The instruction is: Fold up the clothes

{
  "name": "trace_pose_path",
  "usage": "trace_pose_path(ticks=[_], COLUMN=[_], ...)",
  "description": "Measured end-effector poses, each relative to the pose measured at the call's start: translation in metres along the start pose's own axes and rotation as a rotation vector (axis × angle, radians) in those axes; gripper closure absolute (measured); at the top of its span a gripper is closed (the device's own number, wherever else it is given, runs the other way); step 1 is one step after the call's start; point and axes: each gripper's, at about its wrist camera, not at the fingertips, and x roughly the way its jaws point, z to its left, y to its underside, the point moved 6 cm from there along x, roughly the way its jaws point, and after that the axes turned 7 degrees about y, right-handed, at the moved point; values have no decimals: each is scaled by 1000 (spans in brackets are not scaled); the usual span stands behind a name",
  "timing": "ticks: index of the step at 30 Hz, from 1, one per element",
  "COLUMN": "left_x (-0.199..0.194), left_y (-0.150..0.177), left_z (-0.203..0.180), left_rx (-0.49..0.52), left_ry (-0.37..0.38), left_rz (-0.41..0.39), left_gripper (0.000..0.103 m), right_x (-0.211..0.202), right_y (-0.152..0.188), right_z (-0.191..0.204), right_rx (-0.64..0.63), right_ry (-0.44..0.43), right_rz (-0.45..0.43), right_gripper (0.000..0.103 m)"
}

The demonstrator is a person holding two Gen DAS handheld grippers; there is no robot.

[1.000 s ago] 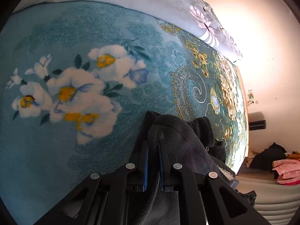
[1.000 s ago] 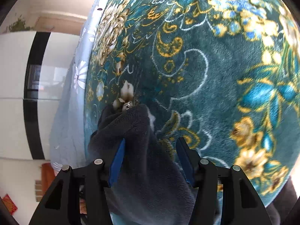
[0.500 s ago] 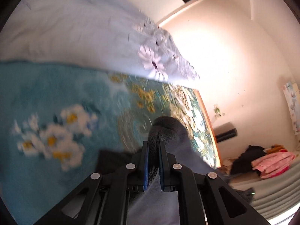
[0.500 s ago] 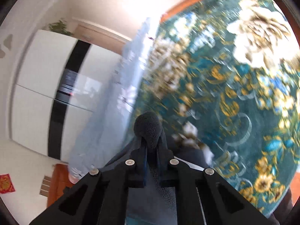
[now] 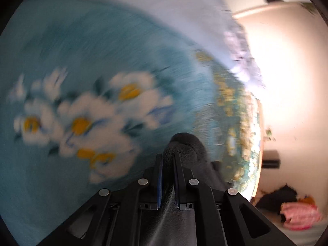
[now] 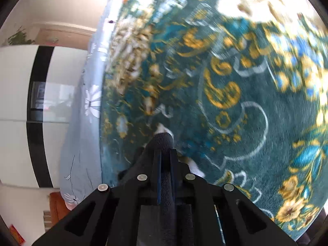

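Note:
A dark grey fleece garment (image 5: 184,145) is pinched in both grippers above a teal floral blanket (image 5: 82,51) on a bed. My left gripper (image 5: 168,160) is shut on a fold of it, and the cloth bulges past the fingertips and hangs down to the right. My right gripper (image 6: 165,153) is shut on another fold of the same garment (image 6: 162,141). Both views are blurred by motion. The rest of the garment is hidden below the grippers.
A pale lilac floral quilt (image 5: 205,10) lies along the blanket's far edge and also shows in the right wrist view (image 6: 86,106). A pile of black and pink clothes (image 5: 297,213) lies at the lower right. A white and black wardrobe (image 6: 24,102) stands at the left.
One second ago my right gripper was open around the garment; it has since shut on it. Both grippers lifted the cloth, tilted up, and now swing back down toward the blanket.

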Motion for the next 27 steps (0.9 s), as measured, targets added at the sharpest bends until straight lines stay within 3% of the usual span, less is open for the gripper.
trace_pose_path(ticks=[3, 6, 9, 11, 14, 17, 23, 25, 27], left_x=[3, 26, 20, 6, -23, -34, -10, -5, -1], left_y=[0, 10, 13, 10, 9, 32, 121, 137, 145], left_z=[-11, 18, 27, 23, -4, -44, -102, -97, -86], left_rx=[75, 26, -47, -54, 72, 264, 658, 695, 697], left_ry=[-51, -172, -138, -127, -133, -135, -168, -194, -220], left_rz=[8, 100, 112, 96, 52, 53, 229, 264, 291], left_gripper=[93, 93, 88, 79, 70, 62, 61, 60, 60], right_x=[-5, 1, 3, -10, -37, -45, 0, 6, 3], right_y=[-11, -2, 9, 15, 18, 34, 133, 157, 158], right_z=[10, 5, 0, -2, 0, 22, 74, 75, 61], right_rx=[-22, -58, -115, -187, -254, -341, -586, -673, -667], right_ry=[-16, 64, 149, 205, 268, 275, 181, 190, 243], right_rz=[-36, -2, 29, 5, -69, -107, 88, 109, 84], right_gripper=[96, 96, 96, 95, 94, 93, 92, 92, 92])
